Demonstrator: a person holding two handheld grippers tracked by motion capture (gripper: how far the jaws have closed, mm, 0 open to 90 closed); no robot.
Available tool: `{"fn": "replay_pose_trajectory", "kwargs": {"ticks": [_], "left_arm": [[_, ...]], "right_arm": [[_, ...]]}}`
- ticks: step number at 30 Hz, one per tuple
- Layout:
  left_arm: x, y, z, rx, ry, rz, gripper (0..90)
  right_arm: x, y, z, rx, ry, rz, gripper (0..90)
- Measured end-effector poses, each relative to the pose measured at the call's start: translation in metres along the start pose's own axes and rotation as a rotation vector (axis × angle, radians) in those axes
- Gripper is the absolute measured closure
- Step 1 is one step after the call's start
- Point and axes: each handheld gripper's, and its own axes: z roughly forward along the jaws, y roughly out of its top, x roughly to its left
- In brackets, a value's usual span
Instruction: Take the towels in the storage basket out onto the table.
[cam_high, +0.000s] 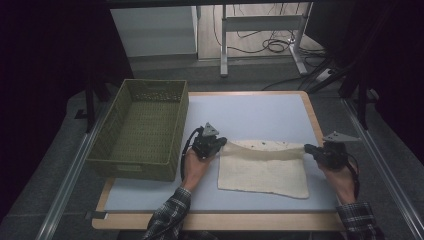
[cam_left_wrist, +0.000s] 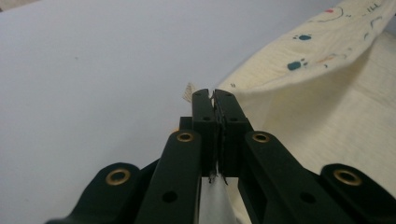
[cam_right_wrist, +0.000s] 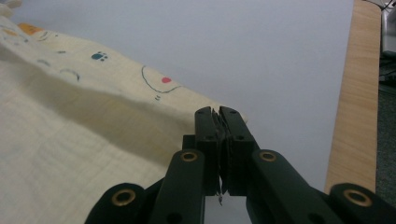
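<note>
My left gripper (cam_left_wrist: 214, 94) has its jaws clamped tight on a corner of the cream cloth (cam_high: 265, 170), with a sliver of fabric poking out past the tips in the left gripper view. My right gripper (cam_right_wrist: 218, 112) does the same at the opposite far corner, jaws pinched shut on the cloth's edge where the printed side, with its small paw marks and a red dot, folds over. From above I see the left gripper (cam_high: 220, 142) at the cloth's far left corner and the right gripper (cam_high: 311, 149) at its far right corner, the far edge raised between them and curling toward me over the rest of the cloth, which lies flat on the pale surface (cam_high: 250, 112). The cloth sits in the near right part of that surface, its near edge close to the wooden rim on my side. To the left, just beside my left hand (cam_high: 195, 167), stands a green woven basket (cam_high: 145, 130), overhanging the surface's left edge.
</note>
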Motion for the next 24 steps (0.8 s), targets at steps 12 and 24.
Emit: {"fn": "replay_pose_trajectory", "kwargs": {"ticks": [12, 24], "left_arm": [[-0.024, -0.018, -0.021, -0.012, -0.035, 0.034, 88.0], [-0.04, -0.032, -0.044, -0.018, -0.04, 0.08, 87.7]], "right_arm": [[0.025, -0.024, -0.029, -0.005, 0.022, -0.053, 86.8], [0.047, -0.046, -0.056, -0.004, 0.07, -0.065, 86.8]]}}
